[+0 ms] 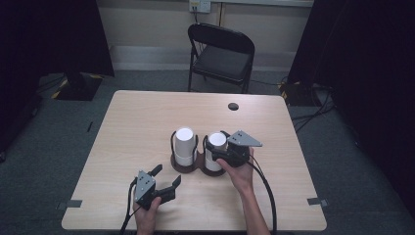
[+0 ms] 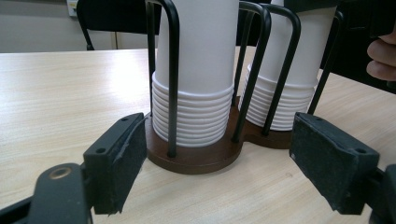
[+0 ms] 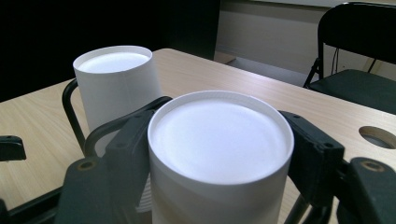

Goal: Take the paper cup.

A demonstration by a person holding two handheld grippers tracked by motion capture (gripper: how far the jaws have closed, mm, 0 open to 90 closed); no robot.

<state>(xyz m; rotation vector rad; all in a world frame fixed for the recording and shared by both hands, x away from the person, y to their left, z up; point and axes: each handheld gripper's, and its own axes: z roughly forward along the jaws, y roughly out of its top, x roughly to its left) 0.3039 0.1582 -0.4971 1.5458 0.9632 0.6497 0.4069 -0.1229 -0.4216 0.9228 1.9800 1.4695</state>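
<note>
Gripping upright cup stack [image 3: 219, 154], bottoms up, right claw [image 3: 219, 158] closed.

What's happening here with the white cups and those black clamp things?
A person holds a gripper in each hand at a wooden table. The right gripper has its jaws around the top of the right stack of paper cups in a two-slot cup holder. The left gripper waits open, near the left stack.
</note>
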